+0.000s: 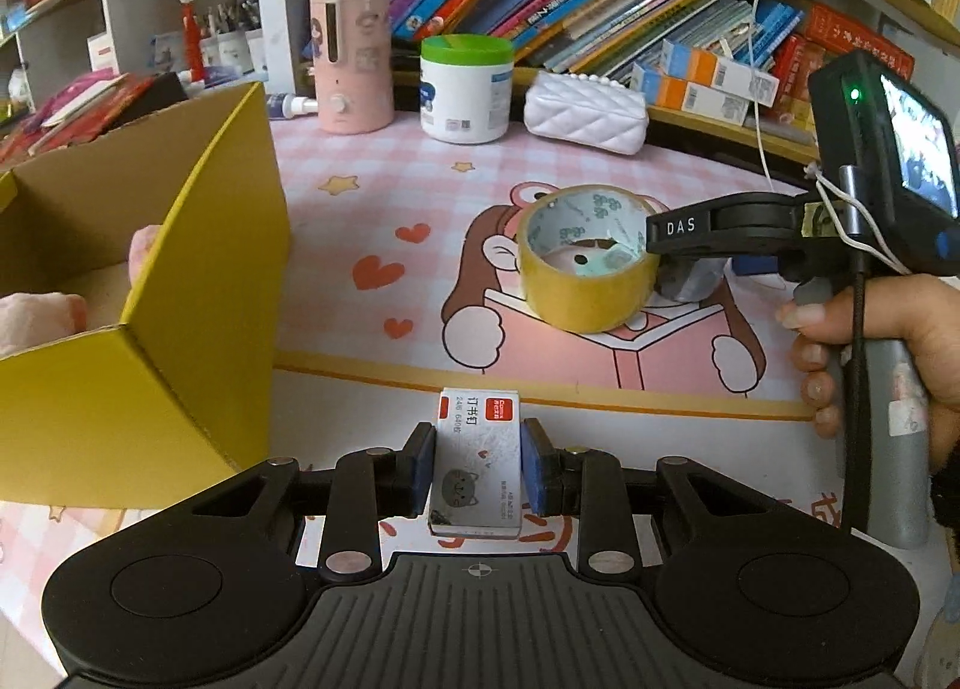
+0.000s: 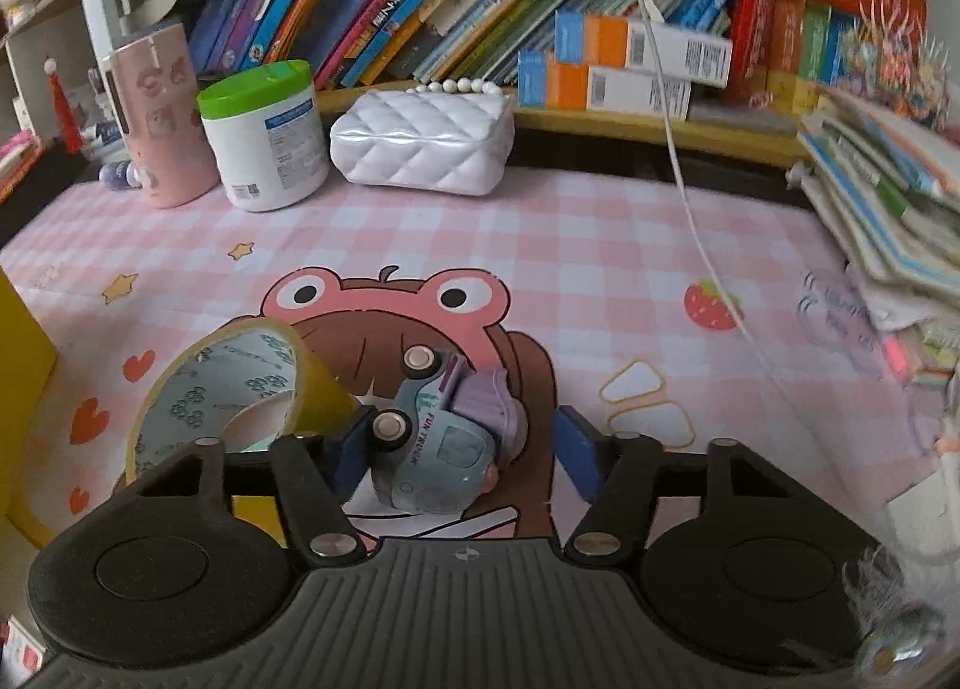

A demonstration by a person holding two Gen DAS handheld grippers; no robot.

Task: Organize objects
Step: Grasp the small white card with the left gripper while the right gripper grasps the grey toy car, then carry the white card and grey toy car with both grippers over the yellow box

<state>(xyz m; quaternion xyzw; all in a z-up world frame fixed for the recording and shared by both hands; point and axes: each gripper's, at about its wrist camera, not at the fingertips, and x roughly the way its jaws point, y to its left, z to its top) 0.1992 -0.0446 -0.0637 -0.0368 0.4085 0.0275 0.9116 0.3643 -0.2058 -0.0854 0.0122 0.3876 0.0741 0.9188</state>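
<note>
The left gripper [image 1: 478,464] is clamped on a small box of staples [image 1: 477,464]. You see it low in the middle of the left wrist view. The blue pads [image 1: 531,464] press flat on the two long sides of the box, so it sits straight and should not slip. The box looks lifted off the pink checked desk mat [image 1: 372,197].

A yellow cardboard box [image 1: 198,293] stands open at the left of that view, with something soft and pink inside. It is probably the place where things go, so the staples are likely headed there.

The right gripper [image 2: 462,452] is low in the middle of the right wrist view. A little toy truck [image 2: 441,449] lies on its side between the jaws. The left pad seems to touch a wheel, but there is a gap on the right, so the truck is not squeezed yet. The jaws stand on both sides of it, ready to pinch.

A roll of yellow packing tape [image 2: 240,407] sits just left of the truck, very close. The gripper must take care not to bump it.

A person's hand [image 1: 888,341] holds the right gripper's handle at the right edge of the left wrist view. A white quilted purse [image 2: 423,143] and a green-lidded tub [image 2: 264,137] wait at the back, near the top.
</note>
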